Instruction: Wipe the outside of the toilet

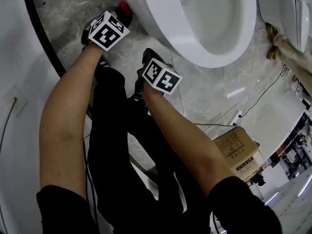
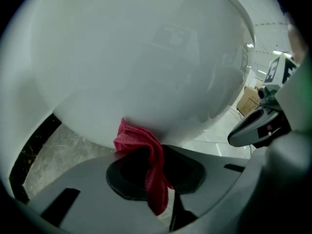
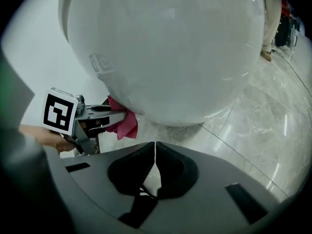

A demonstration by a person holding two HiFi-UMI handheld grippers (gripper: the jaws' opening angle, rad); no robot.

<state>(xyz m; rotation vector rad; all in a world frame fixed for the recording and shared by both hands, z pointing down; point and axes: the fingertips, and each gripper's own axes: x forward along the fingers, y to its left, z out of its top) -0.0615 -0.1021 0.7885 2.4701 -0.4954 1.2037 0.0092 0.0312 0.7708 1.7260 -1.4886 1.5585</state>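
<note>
The left gripper [image 2: 165, 155] pinches a crumpled red cloth [image 2: 139, 139], seemingly pressed against the curved underside of the glossy white toilet [image 2: 146, 57]; the right gripper [image 3: 155, 147] is closed, empty.

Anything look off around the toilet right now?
Nothing spilled or broken. The red cloth sits in the left gripper against the toilet bowl. Only oddity: a loose cable trailing across the floor near a cardboard box.

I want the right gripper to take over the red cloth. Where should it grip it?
Probably the loose fold of the red cloth hanging under the left gripper, approached from below; its upper part is pressed against the toilet.
</note>
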